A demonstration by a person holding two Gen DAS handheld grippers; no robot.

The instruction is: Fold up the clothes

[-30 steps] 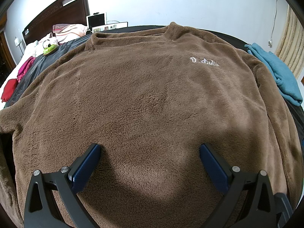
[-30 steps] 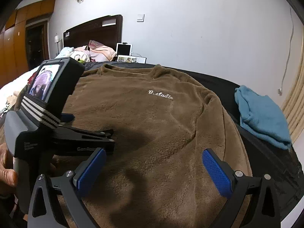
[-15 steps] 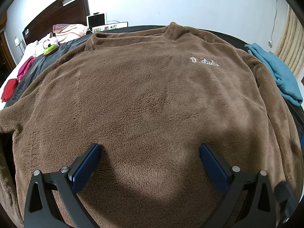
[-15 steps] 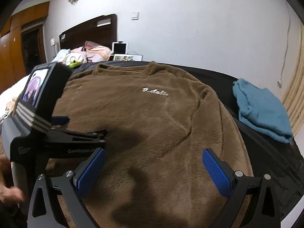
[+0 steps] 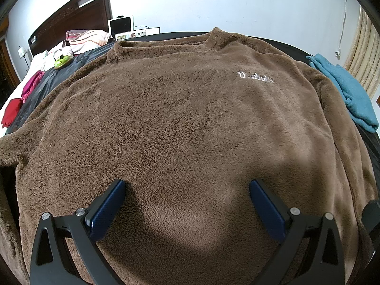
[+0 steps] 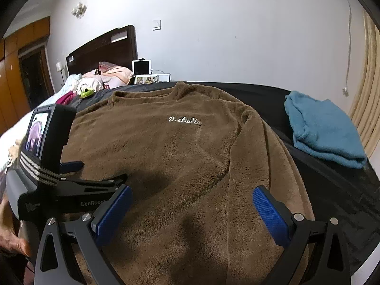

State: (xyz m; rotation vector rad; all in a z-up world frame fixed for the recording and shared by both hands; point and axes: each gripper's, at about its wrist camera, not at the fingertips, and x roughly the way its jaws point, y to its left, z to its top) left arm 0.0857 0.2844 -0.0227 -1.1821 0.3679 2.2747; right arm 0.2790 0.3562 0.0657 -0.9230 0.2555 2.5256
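We've got the brown fleece sweatshirt (image 5: 180, 123) flat, front up, w/ left gripper (image 5: 187, 185) & right gripper (image 6: 192, 190) both spread, empty, above the hem, prob ready to grab & fold.

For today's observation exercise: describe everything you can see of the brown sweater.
The brown sweater looks like thick fleece, with a round ribbed collar and pale stitched script, "D.studio", on the chest. It lies spread flat, front up and unfolded, on a dark bed cover, collar toward the far wall and sleeves trailing off both sides. The left gripper is open on its lower part; the right gripper hangs open above it.
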